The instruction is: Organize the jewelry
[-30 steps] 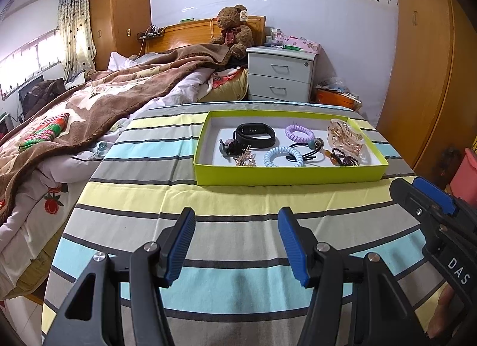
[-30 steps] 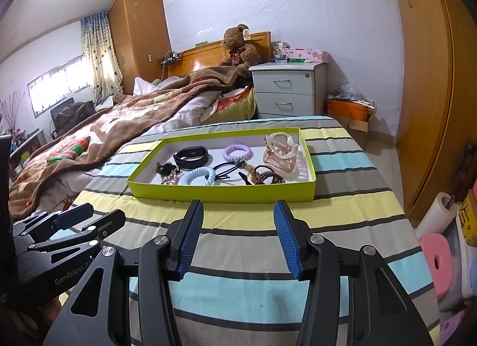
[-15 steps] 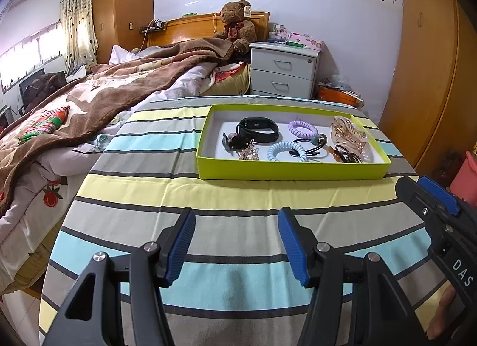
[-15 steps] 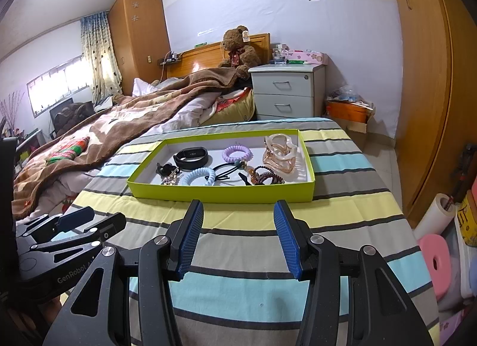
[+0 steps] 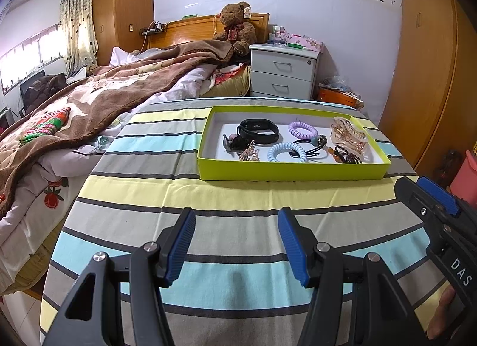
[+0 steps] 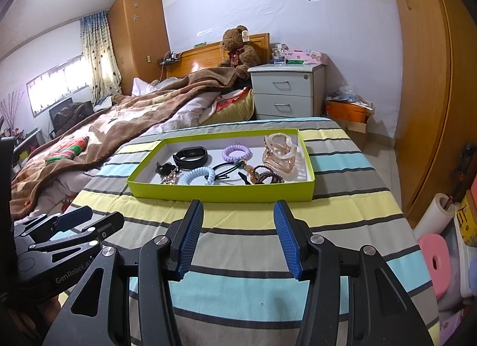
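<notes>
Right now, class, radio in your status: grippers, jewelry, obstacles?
Left gripper open, empty. Right gripper open, empty. Jewelry untouched in green tray. Path to tray unobstructed.

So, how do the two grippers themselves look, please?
Both are alike. The left gripper and the right gripper have black angular frames with silver screws, and ribbed blue pads on the fingers. White lettering reads "GenRobot.AI" on the left body and "DAS" on the right one. No cables show.

tray (image 5: 292,171) lime-green | tablecloth (image 5: 179,197) yellow, grey, blue stripes | coil ties (image 5: 302,129) lilac, pale blue
</notes>
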The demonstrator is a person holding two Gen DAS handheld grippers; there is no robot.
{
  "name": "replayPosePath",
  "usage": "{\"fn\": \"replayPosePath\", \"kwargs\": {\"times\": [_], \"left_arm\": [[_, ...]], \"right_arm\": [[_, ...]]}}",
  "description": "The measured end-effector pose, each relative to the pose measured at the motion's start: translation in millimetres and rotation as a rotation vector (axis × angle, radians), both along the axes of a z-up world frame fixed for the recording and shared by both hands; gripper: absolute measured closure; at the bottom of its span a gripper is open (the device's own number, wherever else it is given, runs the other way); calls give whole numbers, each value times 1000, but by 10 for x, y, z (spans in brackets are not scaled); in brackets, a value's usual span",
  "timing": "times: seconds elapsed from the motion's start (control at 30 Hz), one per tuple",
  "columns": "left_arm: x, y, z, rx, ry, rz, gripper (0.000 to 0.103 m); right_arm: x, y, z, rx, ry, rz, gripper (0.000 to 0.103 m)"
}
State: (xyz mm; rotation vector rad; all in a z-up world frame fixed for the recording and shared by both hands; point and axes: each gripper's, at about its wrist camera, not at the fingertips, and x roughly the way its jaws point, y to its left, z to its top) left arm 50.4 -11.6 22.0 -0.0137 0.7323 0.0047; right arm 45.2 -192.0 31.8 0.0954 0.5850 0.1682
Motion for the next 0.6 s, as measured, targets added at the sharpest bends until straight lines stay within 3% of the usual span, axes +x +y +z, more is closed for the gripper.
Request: {"fn": "replayPosePath", "kwargs": {"times": [0.6], "left_arm": [[-26,46,11,0,-1,8,43]], "right_arm": [[-13,20,-17,-4,1,6,53]]}}
